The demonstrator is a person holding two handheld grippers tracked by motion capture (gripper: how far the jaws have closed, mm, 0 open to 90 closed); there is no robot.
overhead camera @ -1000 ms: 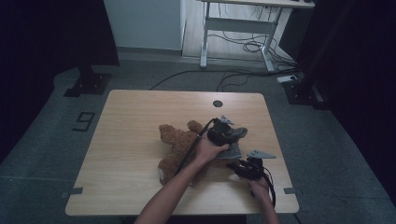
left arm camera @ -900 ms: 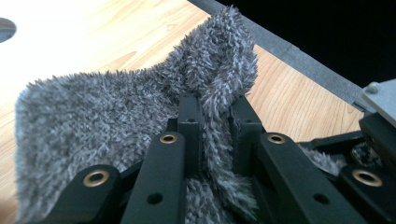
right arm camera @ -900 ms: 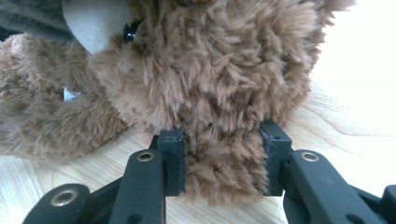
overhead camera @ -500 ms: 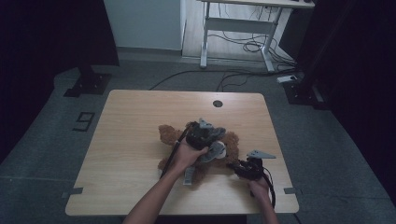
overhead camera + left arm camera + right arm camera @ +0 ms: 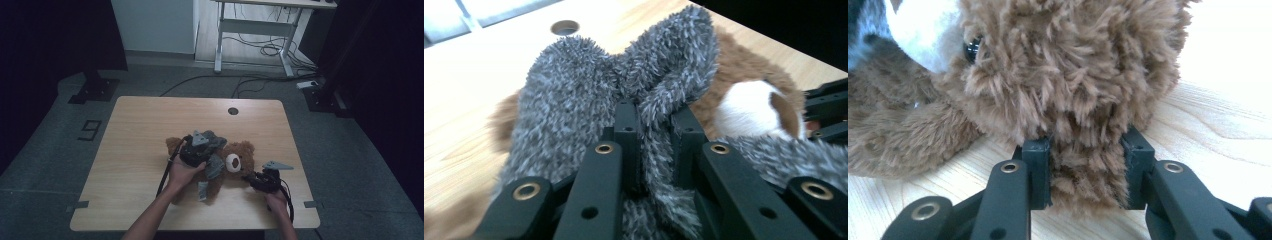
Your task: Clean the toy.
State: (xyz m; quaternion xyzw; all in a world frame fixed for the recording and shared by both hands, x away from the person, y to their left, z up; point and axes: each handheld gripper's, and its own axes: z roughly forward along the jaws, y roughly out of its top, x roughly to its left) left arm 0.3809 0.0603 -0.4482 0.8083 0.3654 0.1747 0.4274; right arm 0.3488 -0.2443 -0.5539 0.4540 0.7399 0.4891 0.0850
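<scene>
The high view looks forward and down from above the near edge of the tabletop [image 5: 150, 130], taking in the teddy bear [image 5: 239, 159] from afar. Each claw view rides its claw, pressed close against that bear. The left claw view faces across it toward the tabletop's round hole [image 5: 564, 26]; the right looks level at its head [image 5: 1073, 70].

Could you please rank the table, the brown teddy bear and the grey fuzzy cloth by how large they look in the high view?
1. table
2. brown teddy bear
3. grey fuzzy cloth, partly hidden under the left gripper

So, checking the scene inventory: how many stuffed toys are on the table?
1: a brown teddy bear lies near the table's middle, partly covered by a grey fuzzy cloth. Something smaller could be hidden under the cloth.
</scene>
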